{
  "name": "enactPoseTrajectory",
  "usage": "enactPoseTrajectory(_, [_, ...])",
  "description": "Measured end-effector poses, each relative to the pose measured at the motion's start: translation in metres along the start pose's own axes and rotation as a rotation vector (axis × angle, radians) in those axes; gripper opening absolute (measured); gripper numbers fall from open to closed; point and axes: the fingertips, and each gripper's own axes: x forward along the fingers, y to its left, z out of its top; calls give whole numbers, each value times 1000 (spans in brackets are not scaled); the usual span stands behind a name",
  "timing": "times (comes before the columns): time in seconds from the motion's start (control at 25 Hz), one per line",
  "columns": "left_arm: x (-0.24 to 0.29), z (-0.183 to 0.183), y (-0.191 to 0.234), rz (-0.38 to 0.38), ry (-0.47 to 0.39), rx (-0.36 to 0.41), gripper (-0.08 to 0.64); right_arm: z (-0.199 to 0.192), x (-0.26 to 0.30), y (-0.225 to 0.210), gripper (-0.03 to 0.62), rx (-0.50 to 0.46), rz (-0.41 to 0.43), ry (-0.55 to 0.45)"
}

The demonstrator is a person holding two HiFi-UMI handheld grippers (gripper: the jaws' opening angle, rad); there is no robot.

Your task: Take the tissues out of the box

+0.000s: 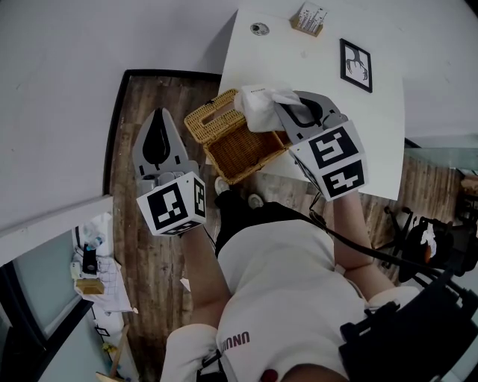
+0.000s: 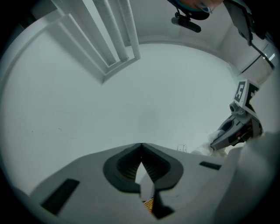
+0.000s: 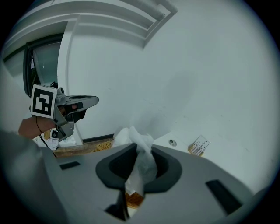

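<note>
A woven wicker tissue box (image 1: 228, 145) sits at the near corner of the white table (image 1: 388, 127). My right gripper (image 1: 290, 106) hangs just above its right end, shut on a crumpled white tissue (image 1: 260, 106). In the right gripper view the tissue (image 3: 141, 155) runs up between the jaws and bunches above them, with wicker (image 3: 133, 199) below. My left gripper (image 1: 158, 118) is held over the wooden floor to the left of the box. Its jaws meet at the tips (image 2: 141, 146) with nothing between them.
On the table's far part are a black-framed picture (image 1: 355, 65), a small wooden card holder (image 1: 308, 19) and a round grommet (image 1: 260, 28). A white wall stands to the left. Papers and clutter (image 1: 93, 268) lie on the floor at lower left.
</note>
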Motion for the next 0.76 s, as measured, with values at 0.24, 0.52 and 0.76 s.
enactPoseTrajectory(0.24, [-2,0,-1,0,1,1,14,1,-2,-2,58,1,-5,-6])
enactPoseTrajectory(0.52, [-5,1,0,8,-1,2,14,0,-3,-2,58,-5,-13,-8])
enactPoseTrajectory(0.76, [-5,1,3,17,-4,-2,14,3,-1,-1,58,-11,-9,-10])
